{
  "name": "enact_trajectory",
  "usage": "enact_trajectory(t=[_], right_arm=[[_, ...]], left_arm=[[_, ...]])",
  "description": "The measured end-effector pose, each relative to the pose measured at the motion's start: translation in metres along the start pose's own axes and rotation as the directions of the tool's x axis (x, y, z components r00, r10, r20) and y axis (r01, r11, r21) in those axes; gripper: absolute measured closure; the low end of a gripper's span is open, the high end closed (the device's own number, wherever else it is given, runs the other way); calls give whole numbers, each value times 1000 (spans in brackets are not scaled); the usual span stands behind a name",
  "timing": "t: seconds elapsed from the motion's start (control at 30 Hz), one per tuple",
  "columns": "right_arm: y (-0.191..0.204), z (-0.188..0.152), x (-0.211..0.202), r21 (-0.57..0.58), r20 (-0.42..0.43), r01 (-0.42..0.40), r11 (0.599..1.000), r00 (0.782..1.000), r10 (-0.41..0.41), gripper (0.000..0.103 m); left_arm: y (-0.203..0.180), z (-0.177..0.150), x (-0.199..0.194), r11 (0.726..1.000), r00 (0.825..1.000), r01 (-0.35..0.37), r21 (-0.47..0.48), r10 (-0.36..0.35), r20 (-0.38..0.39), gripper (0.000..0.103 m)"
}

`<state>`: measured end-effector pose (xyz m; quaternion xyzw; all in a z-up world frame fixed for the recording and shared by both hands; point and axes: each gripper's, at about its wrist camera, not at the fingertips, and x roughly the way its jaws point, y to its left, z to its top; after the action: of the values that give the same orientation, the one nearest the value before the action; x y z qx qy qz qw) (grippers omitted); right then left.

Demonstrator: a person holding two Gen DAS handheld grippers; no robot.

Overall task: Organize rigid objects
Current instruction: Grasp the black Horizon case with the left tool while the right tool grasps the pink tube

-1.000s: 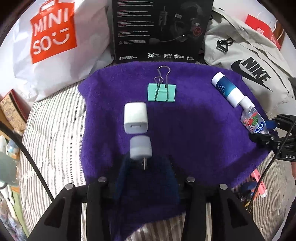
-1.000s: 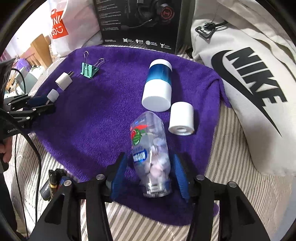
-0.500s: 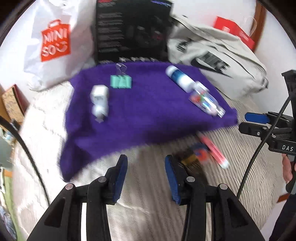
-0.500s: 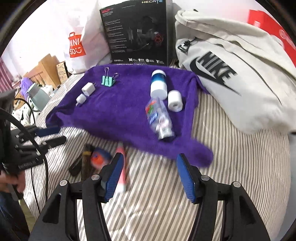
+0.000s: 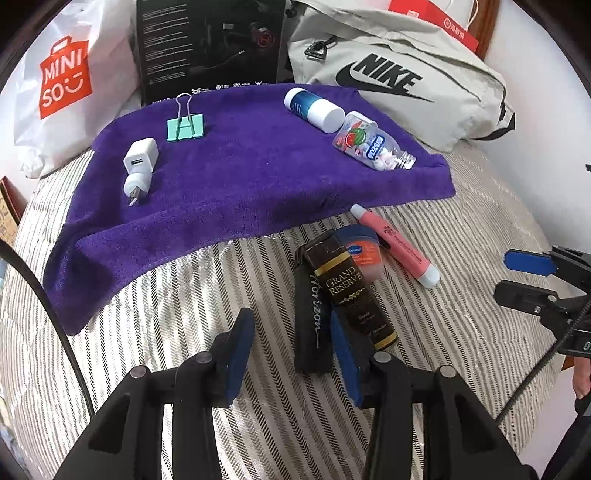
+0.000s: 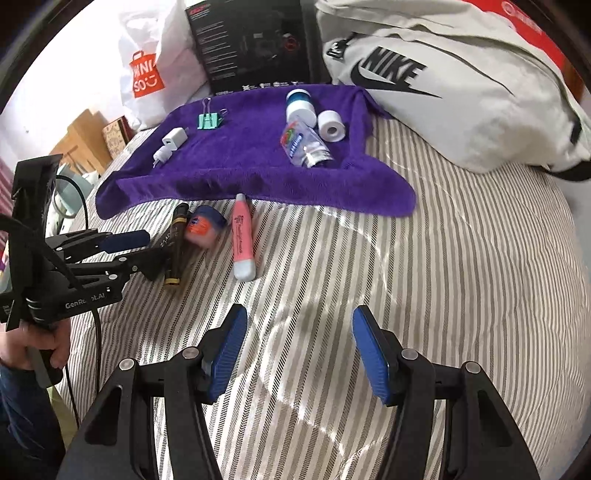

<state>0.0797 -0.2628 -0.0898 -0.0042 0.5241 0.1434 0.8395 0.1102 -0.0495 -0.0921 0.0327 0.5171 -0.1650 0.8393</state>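
left wrist view: left tool (image 5: 291, 354) gaping over a dark "grand reserve" box (image 5: 351, 291), right tool (image 6: 299, 354) spread empty.

— What stands at the back?
— A white Miniso shopping bag (image 5: 62, 92), a black headset box (image 5: 210, 44) upright beside it, and a grey Nike bag (image 5: 399, 74) slumped to the right, with a red bag (image 5: 436, 18) behind.
— And underneath everything?
— A striped bedcover (image 6: 461, 266). Cardboard boxes (image 6: 88, 136) sit off its left edge.

Open left tool (image 5: 291, 354) beside black pouch (image 5: 312, 314)
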Motion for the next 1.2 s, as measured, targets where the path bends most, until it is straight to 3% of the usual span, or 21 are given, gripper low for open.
enact_trajectory(t=[0.27, 0.4, 0.53, 0.83, 1.03, 1.2], right_arm=[[4, -8, 5, 5, -19, 6, 1000, 1000, -6, 44], [6, -11, 7, 5, -25, 4, 1000, 1000, -4, 44], [7, -12, 10, 3, -30, 3, 1000, 1000, -3, 44], [18, -5, 23, -22, -41, -17, 1000, 999, 16, 44], [27, 30, 41, -68, -5, -13, 998, 1000, 13, 44], [36, 50, 61, -127, -8, -8, 992, 1000, 7, 51]], left_arm=[[-15, 11, 11, 996, 999, -54, 65, 54, 1, 62], [-13, 11, 10, 995, 998, -57, 87, 57, 12, 82], [-6, 7, 6, 996, 1000, -28, 79, 28, 6, 82], [-11, 9, 7, 993, 999, -35, 114, 35, 4, 82], [4, -1, 0, 995, 998, -61, 81, 62, -4, 82], [27, -13, -8, 998, 998, -61, 27, 61, -11, 82]])
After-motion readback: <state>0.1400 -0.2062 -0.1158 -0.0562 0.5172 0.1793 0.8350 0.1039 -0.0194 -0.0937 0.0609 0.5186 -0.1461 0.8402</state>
